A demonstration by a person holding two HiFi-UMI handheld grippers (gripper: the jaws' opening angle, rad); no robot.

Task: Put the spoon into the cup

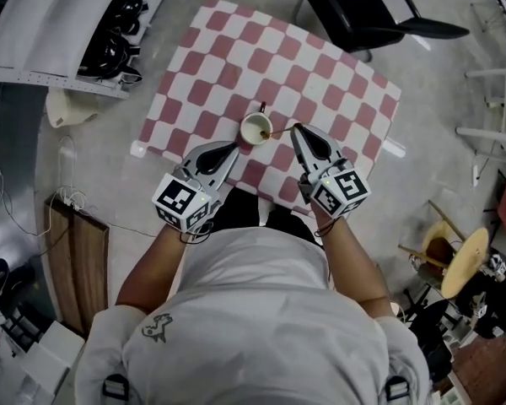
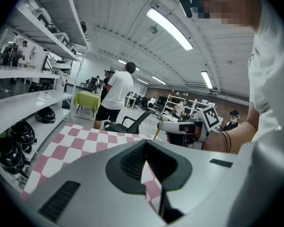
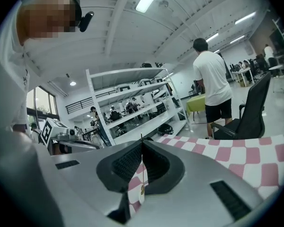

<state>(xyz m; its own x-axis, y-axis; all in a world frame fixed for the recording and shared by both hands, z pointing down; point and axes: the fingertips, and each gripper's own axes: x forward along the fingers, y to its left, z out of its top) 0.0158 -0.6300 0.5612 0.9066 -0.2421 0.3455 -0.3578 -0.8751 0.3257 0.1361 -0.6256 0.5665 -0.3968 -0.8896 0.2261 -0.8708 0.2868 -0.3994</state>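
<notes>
The jaws of the right gripper (image 1: 295,130) are closed on the thin handle of the spoon (image 1: 282,132), which is seen in the right gripper view as a fine line pinched between the pads. The jaws of the left gripper (image 1: 234,148) are closed on nothing and are held just left of the cup (image 1: 255,129) without touching it. The cup stands toward the middle of the near edge of the table (image 1: 320,74), and the spoon is carried above the table at the cup's right rim. Whether its tip is already inside cannot be told. Several failures can be foreseen. The cup is steadied by nothing, so it could be pushed or tipped if the rim is struck by the spoon's tip on the way in. The handle is slender and appears to be gripped near its end, so it could swivel between the pads and the tip could be thrown off line. If the spoon is released while the tip is outside the rim, it would be dropped on the table. A long spoon leaned on one side of a light cup might also pull it over. The spoon's long axis is laid roughly along the near edge, slanting downward, with the handle end in the jaws at the right and the free end pointed left toward the cup.
</notes>
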